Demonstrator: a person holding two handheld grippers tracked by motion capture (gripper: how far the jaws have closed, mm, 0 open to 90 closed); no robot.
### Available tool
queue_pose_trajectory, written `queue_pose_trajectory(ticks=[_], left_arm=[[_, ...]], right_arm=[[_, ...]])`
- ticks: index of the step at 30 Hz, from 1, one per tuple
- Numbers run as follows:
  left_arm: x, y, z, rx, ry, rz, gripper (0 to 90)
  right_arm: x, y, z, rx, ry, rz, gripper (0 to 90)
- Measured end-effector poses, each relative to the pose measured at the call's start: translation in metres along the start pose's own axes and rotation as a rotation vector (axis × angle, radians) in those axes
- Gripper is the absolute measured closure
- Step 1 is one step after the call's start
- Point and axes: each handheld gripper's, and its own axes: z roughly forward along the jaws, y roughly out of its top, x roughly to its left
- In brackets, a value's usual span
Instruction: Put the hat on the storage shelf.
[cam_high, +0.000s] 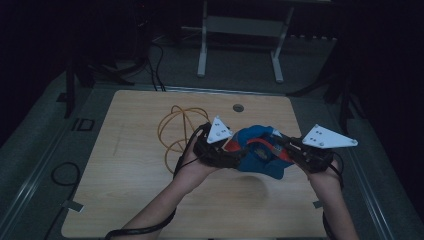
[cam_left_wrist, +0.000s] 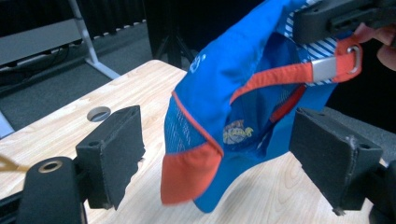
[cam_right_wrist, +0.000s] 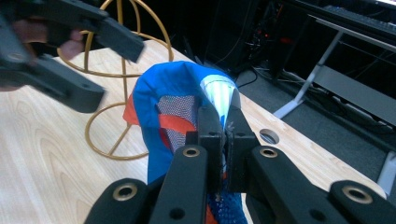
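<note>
Nearest the person, two forearms come in from the bottom edge of the high view, cut off below the elbow, each hand wrapped round one gripper. The right gripper (cam_right_wrist: 224, 135) has its jaws pressed together on the fabric of a blue cap (cam_high: 260, 150), one only, pinching a striped white part of it near the back; the pads themselves are mostly hidden by cloth. The left gripper (cam_left_wrist: 219, 154) stands spread, one jaw to each side of the cap, neither pad touching it. The cap hangs in the air above the worktop (cam_high: 125, 175), between the two grippers, brim downward. Its orange brim (cam_left_wrist: 189, 175) and orange strap (cam_left_wrist: 280, 74) with a metal buckle show in the left gripper view; a small printed badge on the lining is too blurred to read. In the dim high view the cap's shape is hard to make out.

Farther back on the worktop stands one gold wire stand (cam_high: 177, 130) of looped rings, partly hidden behind the left gripper. Beyond it is one round hole (cam_high: 238, 107) in the wood. Past the worktop's far edge stands a white frame (cam_high: 240, 45), its top cut off.
</note>
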Motion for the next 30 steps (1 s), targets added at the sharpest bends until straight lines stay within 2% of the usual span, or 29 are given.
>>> queue_pose_trajectory(ticks=[2, 3, 4, 5, 6, 11, 13, 16, 17, 18, 19, 22, 23, 24, 25, 26, 30], left_arm=[[0.001, 0.002, 0.005, 0.001, -0.007, -0.015, 21.1], [0.002, 0.003, 0.007, 0.004, 0.003, -0.029, 22.1], [0.002, 0.003, 0.007, 0.004, 0.003, -0.029, 26.0], [0.003, 0.003, 0.01, 0.014, -0.003, -0.033, 26.0], [0.004, 0.002, 0.011, 0.025, -0.003, -0.029, 31.4], [0.008, 0.0, 0.015, 0.06, 0.005, -0.011, 40.5], [0.009, -0.002, 0.017, 0.065, -0.013, -0.02, 44.6], [0.009, -0.002, 0.02, 0.078, -0.018, -0.017, 49.9], [0.007, -0.003, 0.023, 0.084, -0.029, -0.003, 49.9], [0.007, -0.003, 0.024, 0.087, -0.035, 0.002, 58.4], [0.005, -0.003, 0.024, 0.088, -0.035, 0.007, 62.9], [0.004, -0.003, 0.025, 0.087, -0.033, 0.01, 76.0], [0.003, -0.002, 0.026, 0.086, -0.028, 0.007, 76.0], [0.002, -0.002, 0.027, 0.087, -0.034, 0.011, 83.5], [0.001, -0.002, 0.028, 0.087, -0.027, 0.018, 86.2], [-0.001, -0.001, 0.028, 0.087, -0.008, 0.025, 86.6], [-0.004, 0.001, 0.028, 0.073, 0.014, 0.032, 87.6]], right_arm=[[0.002, 0.0, 0.001, 0.001, 0.005, -0.003, 87.8], [0.002, 0.0, 0.001, 0.001, 0.01, -0.005, 87.8], [0.002, 0.0, 0.001, 0.001, 0.01, -0.005, 87.8], [0.003, 0.0, 0.001, 0.0, 0.015, -0.005, 87.8], [0.005, 0.001, 0.001, -0.002, 0.024, -0.005, 87.8], [0.008, 0.003, 0.0, -0.007, 0.037, -0.017, 87.8], [0.009, 0.003, 0.0, -0.009, 0.046, -0.017, 87.7], [0.01, 0.003, 0.001, -0.005, 0.047, -0.018, 87.8], [0.01, 0.003, 0.002, -0.004, 0.049, -0.021, 87.8], [0.011, 0.002, 0.003, -0.002, 0.049, -0.02, 87.7], [0.012, 0.002, 0.004, -0.001, 0.049, -0.018, 87.8], [0.012, 0.0, 0.004, -0.002, 0.049, -0.012, 87.8], [0.012, 0.0, 0.004, -0.003, 0.049, -0.012, 87.7], [0.012, -0.002, 0.004, -0.002, 0.05, -0.007, 87.7], [0.012, -0.002, 0.004, 0.001, 0.049, -0.008, 87.7], [0.012, -0.003, 0.004, 0.002, 0.05, -0.008, 87.7], [0.013, -0.007, 0.002, 0.0, 0.055, 0.002, 87.6]])
